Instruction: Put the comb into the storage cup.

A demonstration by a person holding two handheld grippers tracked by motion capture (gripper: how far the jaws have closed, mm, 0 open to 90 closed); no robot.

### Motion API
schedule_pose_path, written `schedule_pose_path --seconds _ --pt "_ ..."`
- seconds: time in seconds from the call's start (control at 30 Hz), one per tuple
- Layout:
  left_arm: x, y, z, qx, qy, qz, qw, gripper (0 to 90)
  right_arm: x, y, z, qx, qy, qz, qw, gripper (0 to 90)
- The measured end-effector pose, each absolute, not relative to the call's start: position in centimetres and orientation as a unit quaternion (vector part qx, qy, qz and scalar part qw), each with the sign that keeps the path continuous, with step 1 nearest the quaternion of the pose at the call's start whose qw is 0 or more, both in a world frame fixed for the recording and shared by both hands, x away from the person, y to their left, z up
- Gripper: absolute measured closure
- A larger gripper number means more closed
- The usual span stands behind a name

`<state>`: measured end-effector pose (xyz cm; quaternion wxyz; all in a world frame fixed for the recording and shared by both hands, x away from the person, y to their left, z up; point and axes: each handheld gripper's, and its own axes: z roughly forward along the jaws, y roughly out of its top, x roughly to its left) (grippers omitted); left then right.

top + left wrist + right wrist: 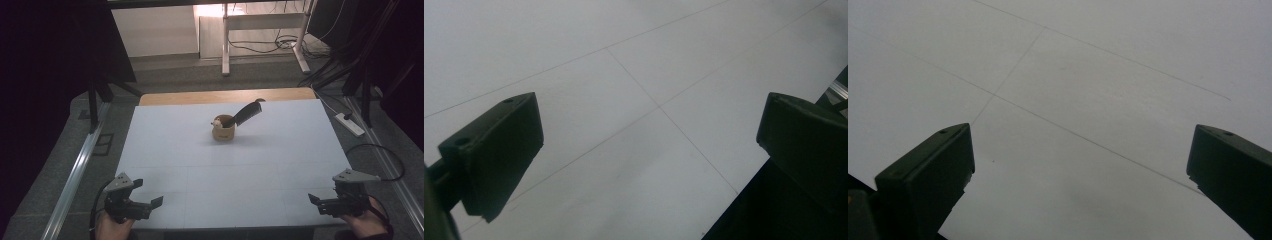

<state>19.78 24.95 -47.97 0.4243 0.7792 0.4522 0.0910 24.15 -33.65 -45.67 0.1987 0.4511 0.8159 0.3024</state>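
Observation:
A small tan cup [223, 129] stands upright on the white table [200, 165], toward the far middle. A dark utensil handle [248, 113] leans out of it to the right, and a pale object [216, 122] rests at its left rim. My left gripper [150, 206] is held at the near left corner, open with nothing between its jaws. My right gripper [319, 201] is held at the near right corner, open too. In the left gripper view, the left gripper [651, 145] looks down on bare tabletop; the right gripper [1080, 165] does likewise in its own view.
The table's near edge [724, 210] runs just under the left gripper. A wooden strip [225, 96] borders the far side. Metal rails [75, 170] flank the table on the floor, with a power strip [350, 124] and cables at the right and a desk frame [260, 30] behind.

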Motion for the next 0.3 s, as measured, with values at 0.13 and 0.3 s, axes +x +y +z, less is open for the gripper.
schedule_pose_path --seconds 0.13,0.3 --pt "19.84 24.91 -47.98 0.779 0.452 0.091 0.424 0.0 23.83 -33.80 -45.62 0.464 0.813 0.289 0.198 0.0" --pt "19.91 24.84 -47.97 0.779 0.453 0.090 0.423 0.0 23.75 -33.79 -45.69 0.467 0.814 0.280 0.200 0.0"
